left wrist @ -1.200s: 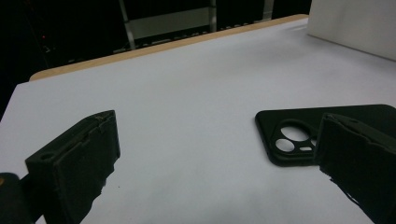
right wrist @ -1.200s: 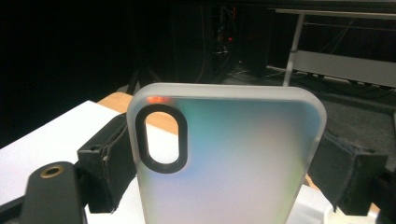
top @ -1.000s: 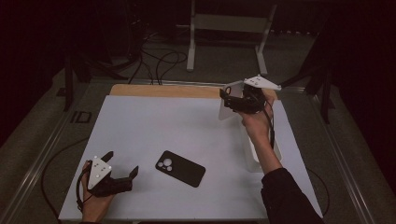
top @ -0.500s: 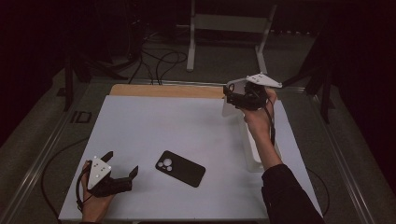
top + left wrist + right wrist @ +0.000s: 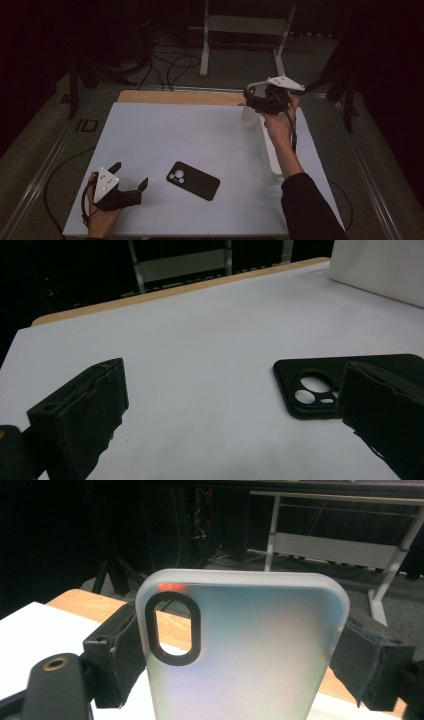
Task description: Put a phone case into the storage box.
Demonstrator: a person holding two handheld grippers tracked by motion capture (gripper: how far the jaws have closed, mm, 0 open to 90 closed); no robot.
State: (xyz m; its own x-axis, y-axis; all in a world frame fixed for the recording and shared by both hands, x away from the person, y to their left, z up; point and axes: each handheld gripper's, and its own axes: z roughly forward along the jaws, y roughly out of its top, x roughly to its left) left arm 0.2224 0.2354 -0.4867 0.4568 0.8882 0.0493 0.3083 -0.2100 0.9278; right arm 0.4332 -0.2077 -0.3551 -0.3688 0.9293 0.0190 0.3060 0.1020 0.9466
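Right gripper view, right gripper (image 5: 240, 665) clamped on frosted phone case (image 5: 245, 650), left gripper (image 5: 131, 186) spread wide beside black phone case (image 5: 193, 180) on table (image 5: 165, 135).

The room around is nearly black; light falls from above onto the white tabletop (image 5: 200, 130), which glows evenly while the floor fades out toward 9 and 3 o'clock. Shadows under things are soft and short. In the right gripper view the frosted case (image 5: 245, 650) is close and slightly hazy, with a small red glint near 11 o'clock. In the left gripper view the near black pads (image 5: 85, 410) blur, and a dim patch lies at 6 o'clock.
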